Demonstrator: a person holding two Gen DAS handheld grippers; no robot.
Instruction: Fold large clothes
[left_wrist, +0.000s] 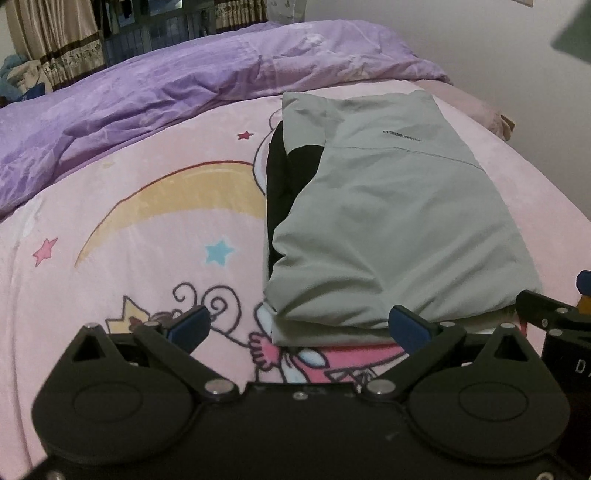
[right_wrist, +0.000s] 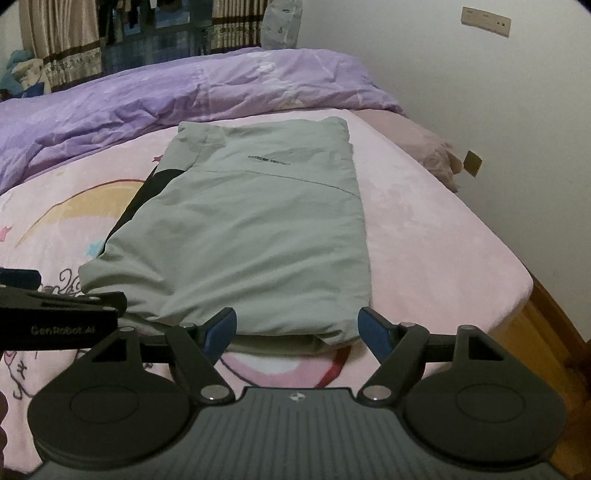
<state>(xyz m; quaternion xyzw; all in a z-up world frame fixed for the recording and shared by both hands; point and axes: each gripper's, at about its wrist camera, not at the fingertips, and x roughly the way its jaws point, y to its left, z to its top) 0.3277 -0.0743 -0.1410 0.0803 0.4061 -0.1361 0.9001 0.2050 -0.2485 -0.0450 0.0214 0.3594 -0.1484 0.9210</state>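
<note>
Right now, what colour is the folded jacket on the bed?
Pale grey-green with a black panel on its side; the folded jacket shows best in the right wrist view.

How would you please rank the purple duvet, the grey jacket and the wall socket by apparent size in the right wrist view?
1. Purple duvet and grey jacket: alike; the jacket lies nearer the camera, so unranked.
2. Wall socket, clearly smallest.

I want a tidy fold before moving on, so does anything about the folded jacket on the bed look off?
Mostly neat. The grey-green jacket lies folded flat on the pink blanket, but a black part sticks out along its left edge, untucked, and the near hem looks bunched.
</note>
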